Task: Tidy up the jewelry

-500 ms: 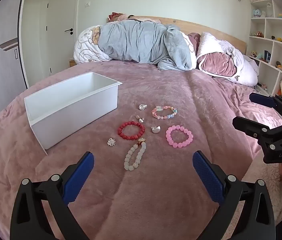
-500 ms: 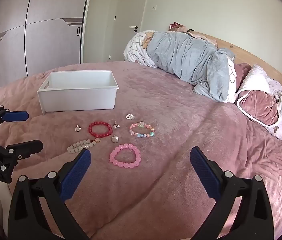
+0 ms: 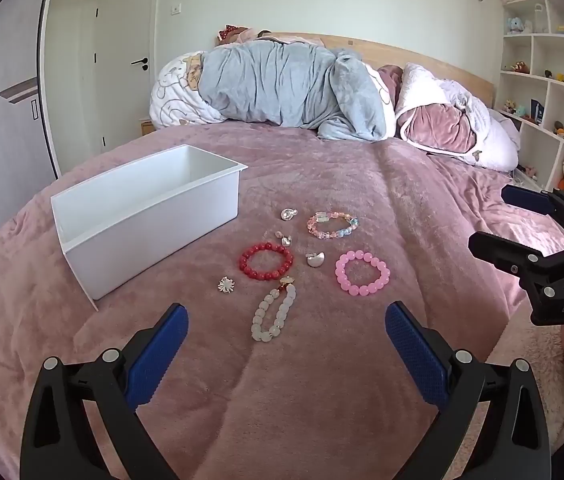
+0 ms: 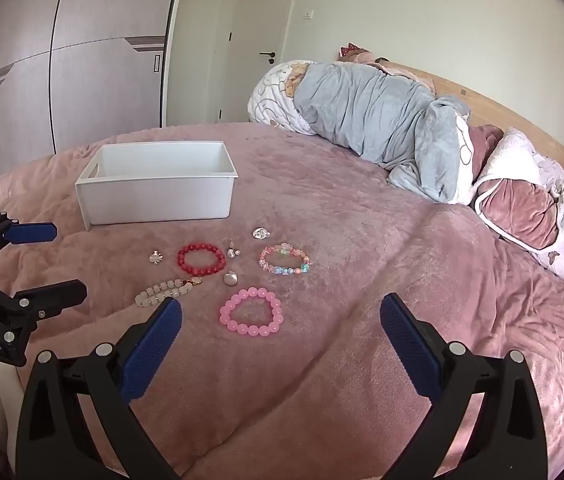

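Note:
Several pieces of jewelry lie on the pink bedspread, just right of an empty white box (image 3: 154, 232) (image 4: 158, 196). They include a red bracelet (image 3: 245, 265) (image 4: 181, 259), a pink bracelet (image 3: 340, 274) (image 4: 224, 314), a white bead bracelet (image 3: 260, 316) (image 4: 162, 292), a pastel multicolour bracelet (image 3: 324, 235) (image 4: 282, 270), a silver flower brooch (image 3: 226, 284) (image 4: 156, 257) and small silver charms (image 3: 315, 259) (image 4: 230, 278). My left gripper (image 3: 286, 308) (image 4: 67, 261) hovers open in front of the white bracelet. My right gripper (image 4: 281, 302) (image 3: 490, 217) is open in front of the pink bracelet. Neither holds anything.
A rolled grey duvet (image 3: 282, 88) and pillows (image 3: 442, 132) are piled at the headboard. White shelves with toys (image 3: 554, 80) stand to the right of the bed, and wardrobe doors (image 4: 62, 80) to the left. A fluffy rug (image 3: 542, 360) lies past the bed's right edge.

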The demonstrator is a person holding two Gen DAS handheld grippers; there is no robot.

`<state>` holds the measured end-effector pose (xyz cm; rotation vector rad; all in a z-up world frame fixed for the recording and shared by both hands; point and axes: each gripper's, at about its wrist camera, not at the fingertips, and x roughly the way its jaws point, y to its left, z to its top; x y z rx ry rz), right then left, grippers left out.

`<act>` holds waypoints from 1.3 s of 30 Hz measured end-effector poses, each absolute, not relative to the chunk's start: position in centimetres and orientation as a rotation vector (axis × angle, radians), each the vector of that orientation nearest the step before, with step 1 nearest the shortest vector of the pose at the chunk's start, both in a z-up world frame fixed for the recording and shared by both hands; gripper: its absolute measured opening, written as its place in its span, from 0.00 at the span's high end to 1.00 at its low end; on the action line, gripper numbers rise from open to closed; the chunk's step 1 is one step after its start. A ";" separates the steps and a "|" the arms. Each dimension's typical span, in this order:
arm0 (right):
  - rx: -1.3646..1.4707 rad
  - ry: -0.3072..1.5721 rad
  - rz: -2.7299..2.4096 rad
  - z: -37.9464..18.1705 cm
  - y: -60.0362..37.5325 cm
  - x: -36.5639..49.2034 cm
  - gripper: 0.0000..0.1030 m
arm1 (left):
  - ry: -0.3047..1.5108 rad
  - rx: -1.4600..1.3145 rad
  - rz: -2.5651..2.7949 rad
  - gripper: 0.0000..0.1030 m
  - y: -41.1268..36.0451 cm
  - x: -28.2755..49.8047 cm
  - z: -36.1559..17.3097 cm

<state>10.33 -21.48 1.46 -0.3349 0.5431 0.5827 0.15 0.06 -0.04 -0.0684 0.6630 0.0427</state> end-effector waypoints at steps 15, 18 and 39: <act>-0.334 0.542 0.583 1.5 -21.5 10.3 0.05 | 0.658 -0.064 0.045 0.03 0.2 0.3 0.0; -0.332 0.544 0.583 1.5 -21.5 10.3 0.05 | 0.659 -0.063 0.047 0.03 0.2 0.2 0.0; -0.331 0.543 0.584 1.5 -22.1 10.3 0.05 | 0.666 -0.063 0.048 0.03 0.5 0.2 -0.4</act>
